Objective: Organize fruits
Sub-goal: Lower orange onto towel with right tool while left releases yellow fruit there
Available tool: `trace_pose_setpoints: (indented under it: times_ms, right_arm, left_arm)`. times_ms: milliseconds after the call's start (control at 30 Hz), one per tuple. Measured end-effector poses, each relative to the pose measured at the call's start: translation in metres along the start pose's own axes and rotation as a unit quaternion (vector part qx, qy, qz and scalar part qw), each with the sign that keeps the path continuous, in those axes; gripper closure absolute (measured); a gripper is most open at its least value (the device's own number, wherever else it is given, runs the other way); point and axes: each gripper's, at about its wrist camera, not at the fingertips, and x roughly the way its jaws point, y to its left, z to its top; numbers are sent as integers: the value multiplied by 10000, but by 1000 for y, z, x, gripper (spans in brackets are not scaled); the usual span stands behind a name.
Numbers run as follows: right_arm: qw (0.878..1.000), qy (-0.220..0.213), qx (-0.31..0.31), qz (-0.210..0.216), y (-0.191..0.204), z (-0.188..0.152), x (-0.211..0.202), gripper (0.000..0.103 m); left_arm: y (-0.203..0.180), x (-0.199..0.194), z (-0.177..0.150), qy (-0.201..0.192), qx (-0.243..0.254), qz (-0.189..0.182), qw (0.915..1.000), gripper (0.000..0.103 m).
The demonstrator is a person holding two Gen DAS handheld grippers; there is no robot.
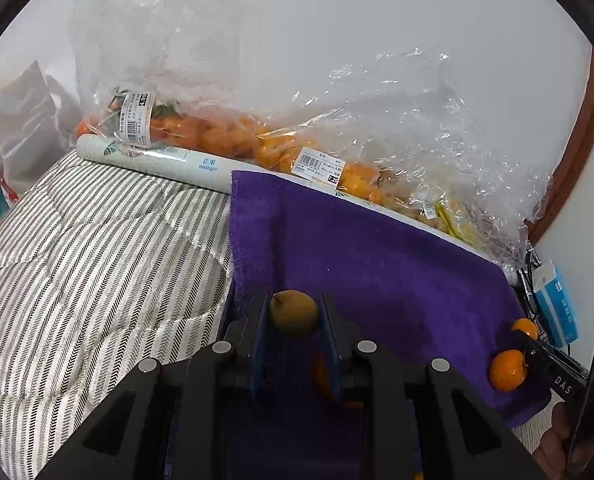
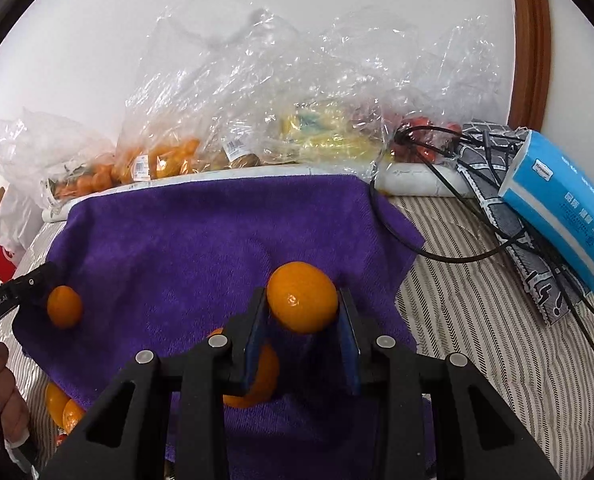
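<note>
My left gripper point(image 1: 295, 312) is shut on a small yellowish-brown fruit point(image 1: 294, 313) and holds it above the purple towel point(image 1: 377, 260). My right gripper point(image 2: 303, 304) is shut on an orange mandarin point(image 2: 301, 297) above the same towel point(image 2: 197, 240). Another mandarin point(image 2: 257, 376) lies on the towel below the right fingers. In the left wrist view the right gripper and its mandarin point(image 1: 507, 370) show at the towel's right edge. In the right wrist view the left gripper's fruit point(image 2: 64, 306) shows at the towel's left edge. Two mandarins point(image 2: 63, 408) lie beside the towel's lower left.
Clear plastic bags of oranges point(image 1: 217, 136) and other fruit point(image 2: 325, 136) lie along the white wall behind the towel. A striped quilt point(image 1: 77, 260) covers the bed. A blue tissue pack point(image 2: 565, 208), black cables point(image 2: 477, 248) and a patterned cloth lie at the right.
</note>
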Motion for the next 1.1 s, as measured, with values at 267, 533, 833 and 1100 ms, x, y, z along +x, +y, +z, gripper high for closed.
trace_pose_setpoints:
  times_ms: [267, 533, 833, 1100]
  right_arm:
    - [10000, -54, -51, 26, 5, 1, -8, 62]
    - [9984, -462, -264, 188, 23, -1, -40, 61]
    - [9960, -253, -802, 304, 58, -19, -61, 60]
    - [9917, 90, -1122, 619, 63, -45, -69, 70]
  left_arm:
    - [-8, -1, 0, 38, 123, -33, 9999, 62]
    - [-13, -13, 0, -289, 238, 212, 9991, 54]
    - [-17, -35, -1, -576, 334, 354, 9971, 54]
    - [-13, -75, -35, -536, 706, 108, 9960, 50]
